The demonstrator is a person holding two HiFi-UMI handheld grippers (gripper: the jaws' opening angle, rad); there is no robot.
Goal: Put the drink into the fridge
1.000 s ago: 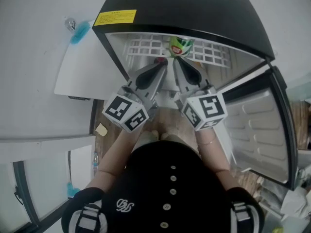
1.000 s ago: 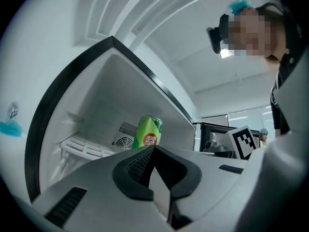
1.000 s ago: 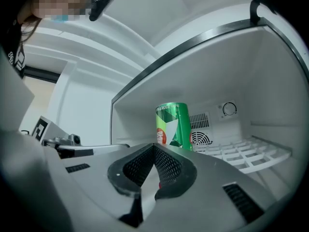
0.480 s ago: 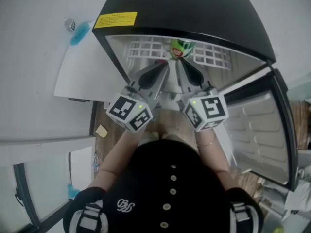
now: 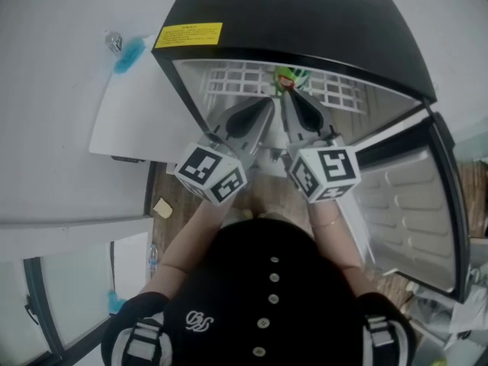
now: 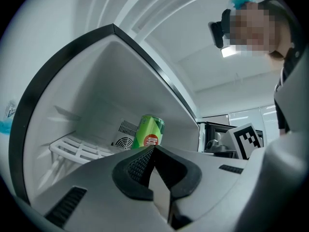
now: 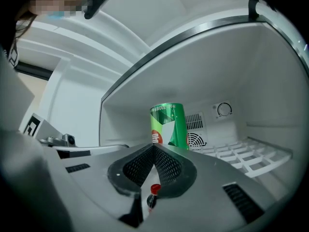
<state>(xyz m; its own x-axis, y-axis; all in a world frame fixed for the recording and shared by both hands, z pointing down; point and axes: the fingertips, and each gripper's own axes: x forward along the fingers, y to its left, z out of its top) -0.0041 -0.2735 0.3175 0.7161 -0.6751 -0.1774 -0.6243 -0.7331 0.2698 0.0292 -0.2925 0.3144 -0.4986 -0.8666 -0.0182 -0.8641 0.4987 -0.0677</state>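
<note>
Head view: green drink can (image 5: pixel 285 78) stands upright on the wire shelf (image 5: pixel 229 77) inside the open fridge (image 5: pixel 305 21); left tool (image 5: pixel 267 104) and right tool (image 5: pixel 288 97) are both clenched on nothing, tips near the can; placement judged done; next move likely calls for backing both tools out, then swinging the door (image 5: pixel 412 204) closed.
</note>
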